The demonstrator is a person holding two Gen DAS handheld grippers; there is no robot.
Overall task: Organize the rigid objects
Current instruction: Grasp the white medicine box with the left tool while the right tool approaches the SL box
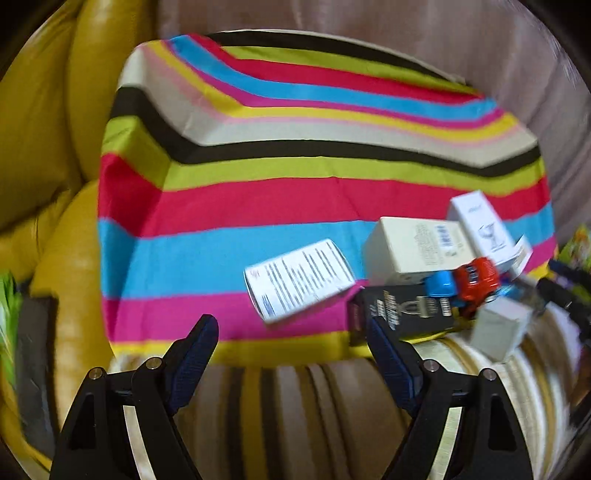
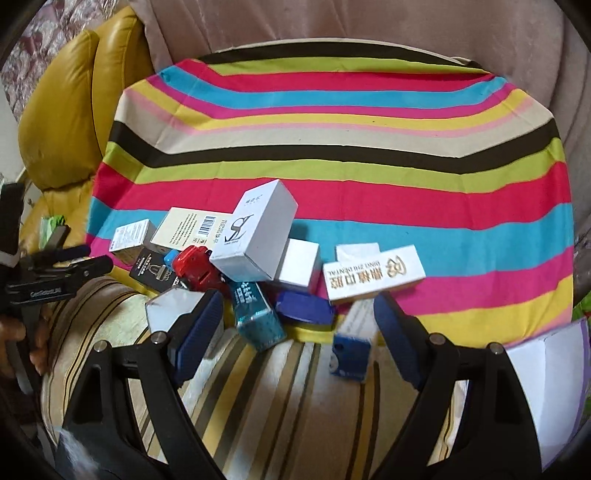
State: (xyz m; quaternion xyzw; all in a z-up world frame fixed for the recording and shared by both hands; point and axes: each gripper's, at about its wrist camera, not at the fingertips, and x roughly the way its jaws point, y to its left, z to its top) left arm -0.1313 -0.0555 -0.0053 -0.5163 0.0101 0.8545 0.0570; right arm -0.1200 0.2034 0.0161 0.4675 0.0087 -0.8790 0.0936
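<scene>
Sorting barely started. Small cardboard boxes (image 2: 255,232), a red plastic toy (image 2: 194,267) and a teal bottle (image 2: 256,317) are lying jumbled at the striped cloth worktop's (image 2: 332,155) near edge. Left tongs (image 1: 291,350) and right tongs (image 2: 299,325) are both gaping apart, gripping nothing.

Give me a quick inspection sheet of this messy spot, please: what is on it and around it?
Surface: striped cloth over a table, far half bare.
Job's things: pile at the near edge: white glasses box leaning atop others, gold-lettered dental box, black razor box, red toy, teal bottle.
Clutter: nothing seen apart from the pile.
Grippers: left gripper and right gripper open, empty.
Cables: nothing seen.
Surroundings: yellow leather sofa, pinkish curtain.
</scene>
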